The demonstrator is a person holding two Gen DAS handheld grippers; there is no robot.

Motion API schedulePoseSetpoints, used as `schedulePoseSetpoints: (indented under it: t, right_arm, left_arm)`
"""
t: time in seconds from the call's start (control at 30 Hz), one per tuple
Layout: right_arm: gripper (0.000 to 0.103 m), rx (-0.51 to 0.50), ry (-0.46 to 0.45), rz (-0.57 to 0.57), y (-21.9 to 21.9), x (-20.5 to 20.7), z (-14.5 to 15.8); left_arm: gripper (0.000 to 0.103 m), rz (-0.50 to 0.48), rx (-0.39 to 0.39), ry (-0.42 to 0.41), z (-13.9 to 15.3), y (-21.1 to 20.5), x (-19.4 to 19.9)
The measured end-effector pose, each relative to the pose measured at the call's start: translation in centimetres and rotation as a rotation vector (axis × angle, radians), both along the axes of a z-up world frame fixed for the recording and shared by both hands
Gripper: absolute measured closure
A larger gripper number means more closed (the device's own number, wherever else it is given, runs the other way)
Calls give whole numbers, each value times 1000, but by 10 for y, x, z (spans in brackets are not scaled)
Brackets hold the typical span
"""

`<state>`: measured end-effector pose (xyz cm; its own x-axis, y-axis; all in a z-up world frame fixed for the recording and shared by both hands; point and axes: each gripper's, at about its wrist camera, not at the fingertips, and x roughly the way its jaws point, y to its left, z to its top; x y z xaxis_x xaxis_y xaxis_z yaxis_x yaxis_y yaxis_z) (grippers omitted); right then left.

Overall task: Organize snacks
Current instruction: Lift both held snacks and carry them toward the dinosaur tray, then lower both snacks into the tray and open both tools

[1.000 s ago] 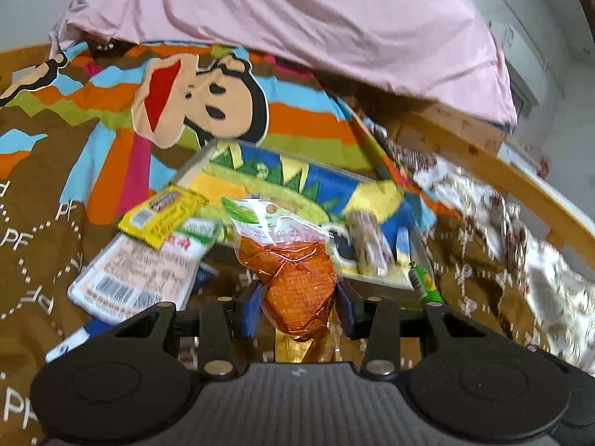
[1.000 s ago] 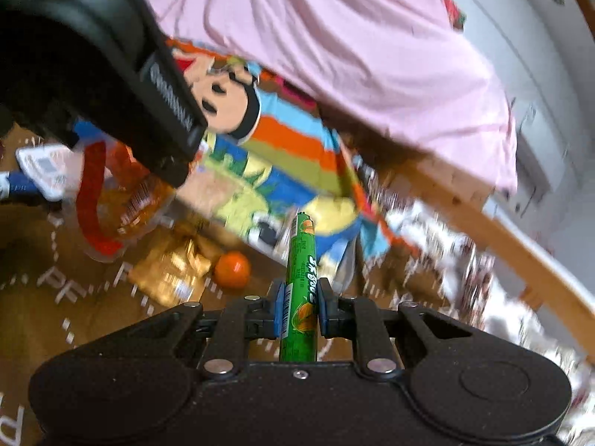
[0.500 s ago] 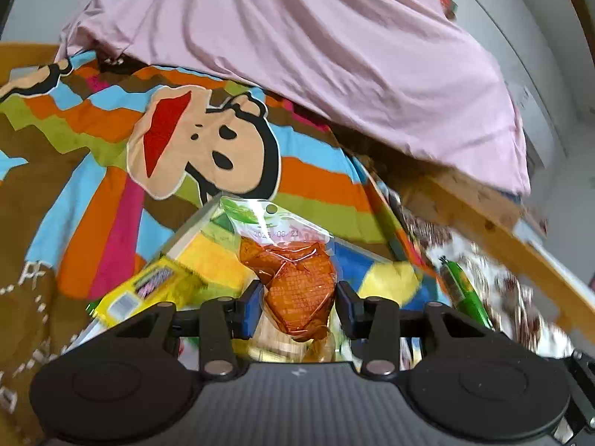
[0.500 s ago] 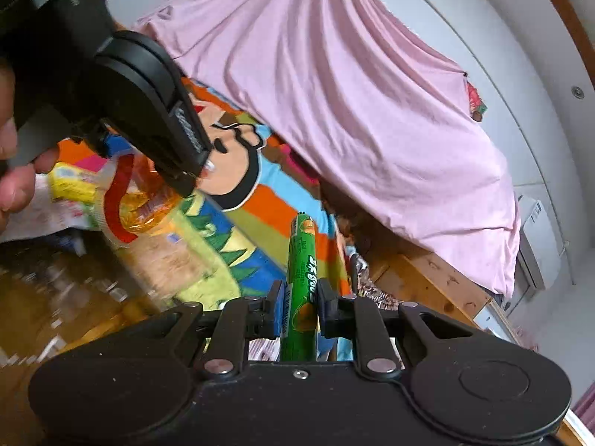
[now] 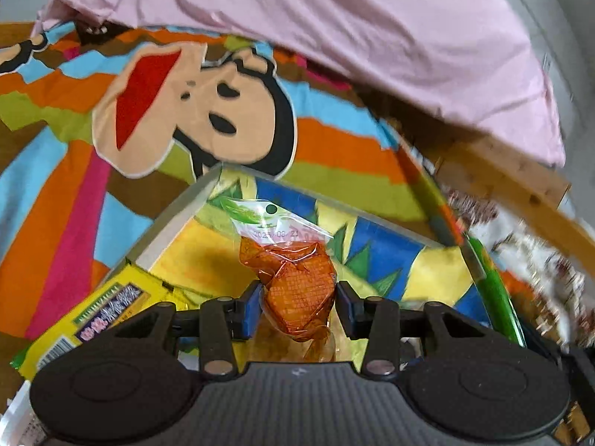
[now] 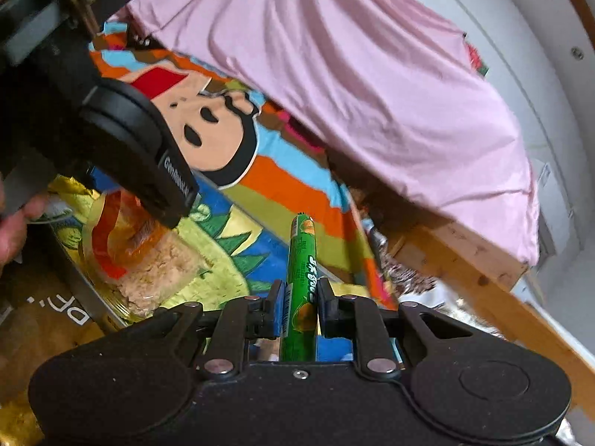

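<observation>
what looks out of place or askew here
Nothing is spilled or damaged. One yellow packet lies outside the box, against its left wall. The orange pack and green stick are held in the grippers.

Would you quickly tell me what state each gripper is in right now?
Left gripper: closed on the orange snack packet.
Right gripper: closed on the green snack stick.

Left gripper (image 5: 299,306): black body, ribbed grey housing, blue pads, silver pivot screws. Right gripper (image 6: 299,306): black, blue pads, silver screws.

a striped cartoon bedspread (image 5: 334,148) carries a shallow tray (image 5: 174,219).
</observation>
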<state>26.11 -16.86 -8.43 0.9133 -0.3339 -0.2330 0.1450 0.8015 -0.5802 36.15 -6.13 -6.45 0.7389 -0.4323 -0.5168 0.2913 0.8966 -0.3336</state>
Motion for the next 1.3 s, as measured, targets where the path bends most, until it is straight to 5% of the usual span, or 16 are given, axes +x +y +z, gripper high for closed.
schedulePoseSetpoints:
  t: [0.6,0.77,1.03,1.3]
  right_arm:
    - [80,120,139,-22,-6,37,-17]
    - [63,195,107,-47,-15,31,1]
    - [30,341,-19,-110,-47,5,42]
    - [8,464,-172,-86,-63,-42,88]
  left_arm:
    - [57,-53,-15,61,-13,-6,13]
    - [30,-43,-36,82,-10,-4,13]
    - [18,-22,-36,75,6,-2,6]
    - [1,52,34,-80,56,2,-39]
